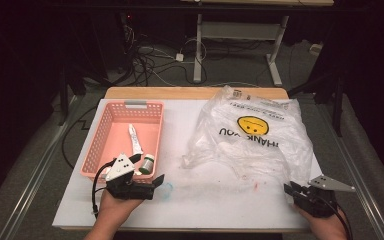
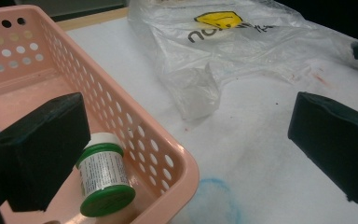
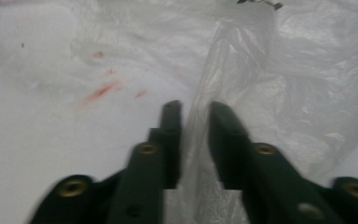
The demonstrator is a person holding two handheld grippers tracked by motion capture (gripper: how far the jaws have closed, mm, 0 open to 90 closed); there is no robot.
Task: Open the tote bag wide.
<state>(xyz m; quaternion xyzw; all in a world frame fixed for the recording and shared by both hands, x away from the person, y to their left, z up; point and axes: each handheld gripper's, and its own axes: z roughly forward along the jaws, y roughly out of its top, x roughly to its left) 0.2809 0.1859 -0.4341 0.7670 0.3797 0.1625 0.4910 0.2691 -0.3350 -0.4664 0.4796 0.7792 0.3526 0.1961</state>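
1. Gripping the bag [image 3: 242,79]: my right gripper [image 3: 193,116] has its jaws nearly shut on a fold of film between them.
2. My left gripper [image 2: 186,135] gapes wide, empty, bottle [image 2: 103,179] beside its left jaw, in the basket [image 2: 140,135].
3. Next, I judge, lift the bag's edge.

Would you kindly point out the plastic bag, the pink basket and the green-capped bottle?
plastic bag [image 1: 252,125], high view, on its yellow smiley print.
pink basket [image 1: 111,112], high view, on its far left wall.
green-capped bottle [image 2: 103,173], left gripper view, on its white label.
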